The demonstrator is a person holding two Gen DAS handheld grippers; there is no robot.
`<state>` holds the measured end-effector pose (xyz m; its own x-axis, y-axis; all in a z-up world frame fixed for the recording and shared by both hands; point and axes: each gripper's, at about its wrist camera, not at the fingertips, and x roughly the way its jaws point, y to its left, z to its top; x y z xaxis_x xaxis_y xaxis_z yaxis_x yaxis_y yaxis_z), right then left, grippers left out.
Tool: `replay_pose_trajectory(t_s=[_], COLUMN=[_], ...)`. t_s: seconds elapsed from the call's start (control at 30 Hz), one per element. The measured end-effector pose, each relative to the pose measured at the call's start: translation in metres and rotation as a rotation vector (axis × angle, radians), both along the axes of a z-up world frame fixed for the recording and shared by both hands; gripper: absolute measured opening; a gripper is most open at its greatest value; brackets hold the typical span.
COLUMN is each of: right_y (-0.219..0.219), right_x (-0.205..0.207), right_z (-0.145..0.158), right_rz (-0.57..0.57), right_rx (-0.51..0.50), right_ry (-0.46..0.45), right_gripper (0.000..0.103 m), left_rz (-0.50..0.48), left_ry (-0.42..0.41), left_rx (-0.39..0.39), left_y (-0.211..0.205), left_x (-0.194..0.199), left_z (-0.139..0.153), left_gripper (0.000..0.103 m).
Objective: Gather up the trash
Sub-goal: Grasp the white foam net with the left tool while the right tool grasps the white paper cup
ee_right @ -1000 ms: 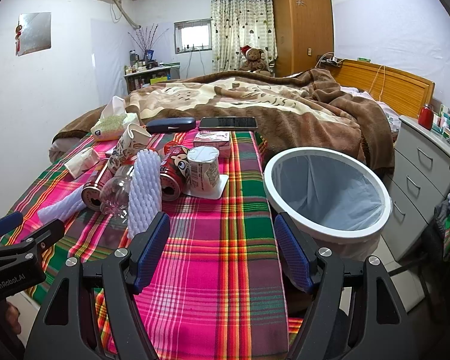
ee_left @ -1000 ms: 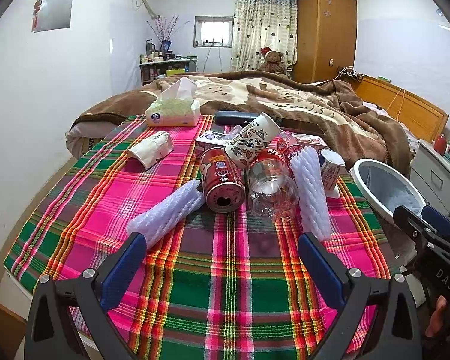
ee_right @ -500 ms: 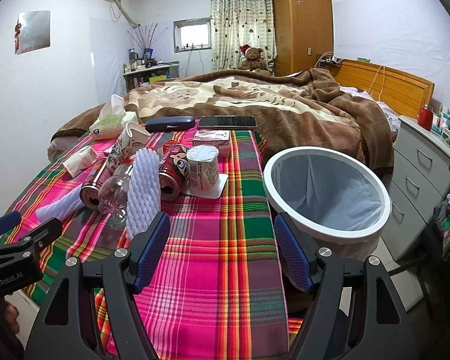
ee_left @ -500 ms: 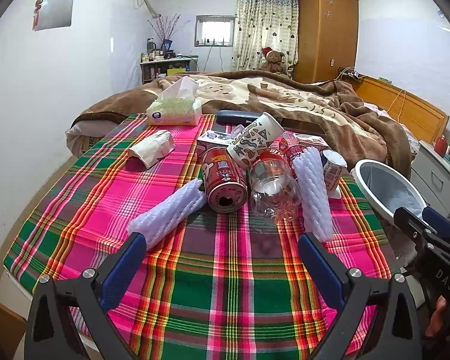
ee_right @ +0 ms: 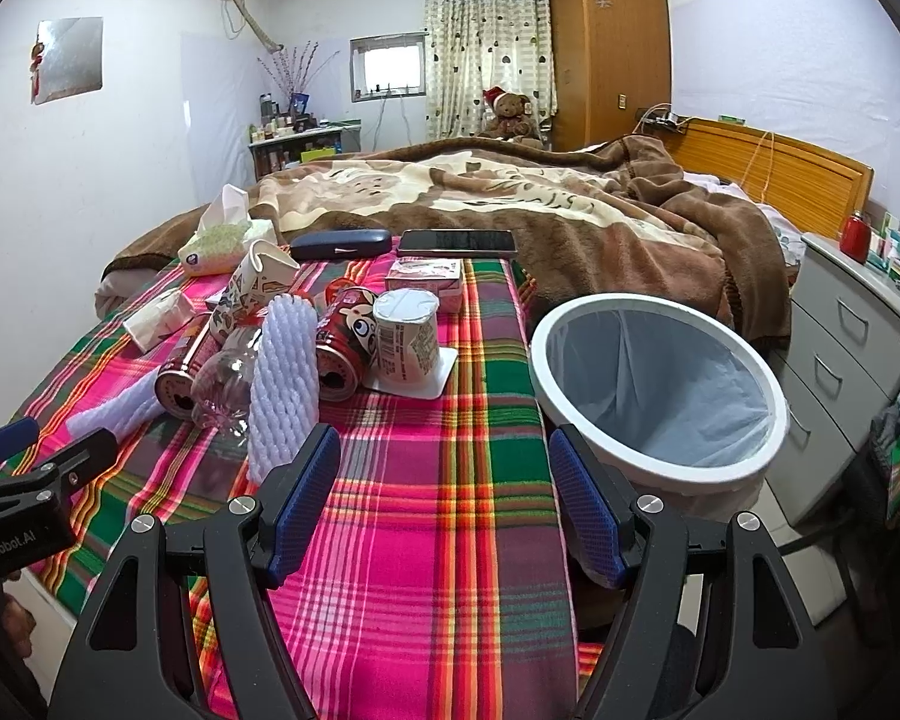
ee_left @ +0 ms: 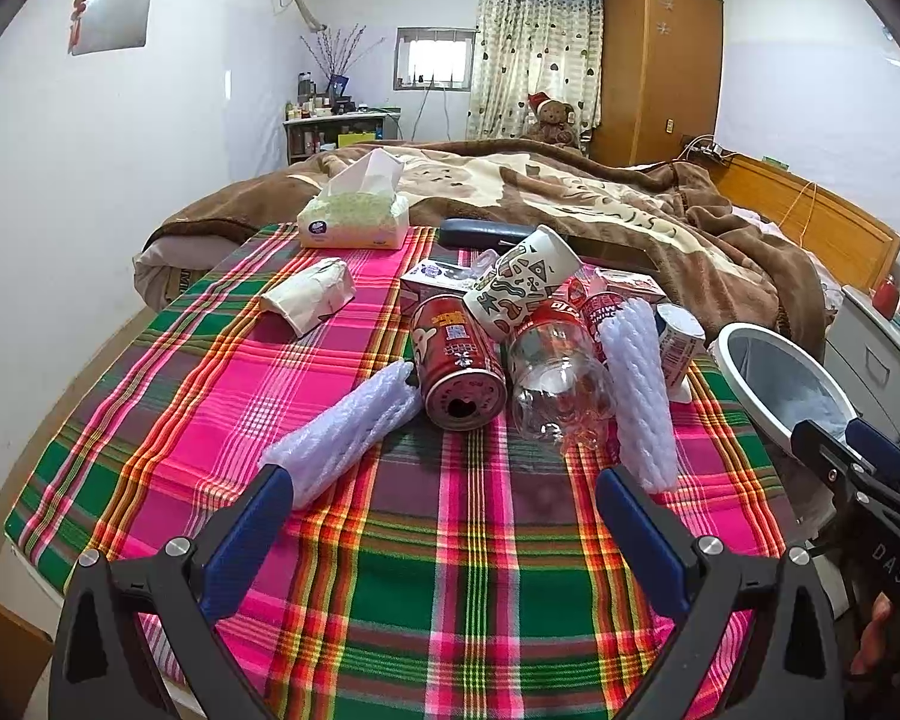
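Trash (red drink can (ee_left: 459, 369), clear plastic bottle (ee_left: 561, 387), white foam sleeves (ee_right: 283, 387)) is lying uncollected on plaid-covered desk (ee_left: 450, 570); white-rimmed bin (ee_right: 657, 384) is sitting empty; left gripper (ee_left: 444, 516) and right gripper (ee_right: 444, 495) are hovering, jaws apart.

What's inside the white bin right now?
The white bin holds only a pale liner bag; no trash shows on the visible liner. Its near rim hides the very bottom, so I can't confirm that part.

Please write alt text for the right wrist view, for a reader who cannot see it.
The open right tool hovers, holding nothing, over a pink and green plaid cloth. Cans, a clear plastic bottle and white foam sleeves lie ahead to its left; a white round lined bin stands to its right.
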<state>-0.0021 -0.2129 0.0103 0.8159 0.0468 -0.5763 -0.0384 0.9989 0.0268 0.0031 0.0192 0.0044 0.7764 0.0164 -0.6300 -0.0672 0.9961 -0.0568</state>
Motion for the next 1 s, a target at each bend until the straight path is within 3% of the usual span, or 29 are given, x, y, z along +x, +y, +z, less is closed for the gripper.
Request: replay_pose_trajectory(t_s=[0.2,0.5,0.8,1.0], right_y=[-0.008,-0.011,-0.005,-0.004], right_x=[0.022,0.068,0.093,0.101], right_z=[0.001,-0.008,-0.012,-0.01], right_rz=[0.011,0.062,0.132,0.168], right_rx=[0.034,0.074,0.078,0.09], right_ry=[-0.021,0.056,0.105,0.103], right_gripper=[0.074,0.074,0.074,0.073], left_rz=[-0.005,-0.007,-0.004,-0.016], left_ry=[0.012,0.086,0.175,0.225], left_rx=[-0.069,-0.144,-0.014,-0.003], left_y=[0.02,0.046,0.056,0.071], left_x=[0.02,0.06,0.086,0.096], left_z=[0.001,-0.007,-0.029,-0.041], left_gripper=[0.103,0.103,0.096,0.087])
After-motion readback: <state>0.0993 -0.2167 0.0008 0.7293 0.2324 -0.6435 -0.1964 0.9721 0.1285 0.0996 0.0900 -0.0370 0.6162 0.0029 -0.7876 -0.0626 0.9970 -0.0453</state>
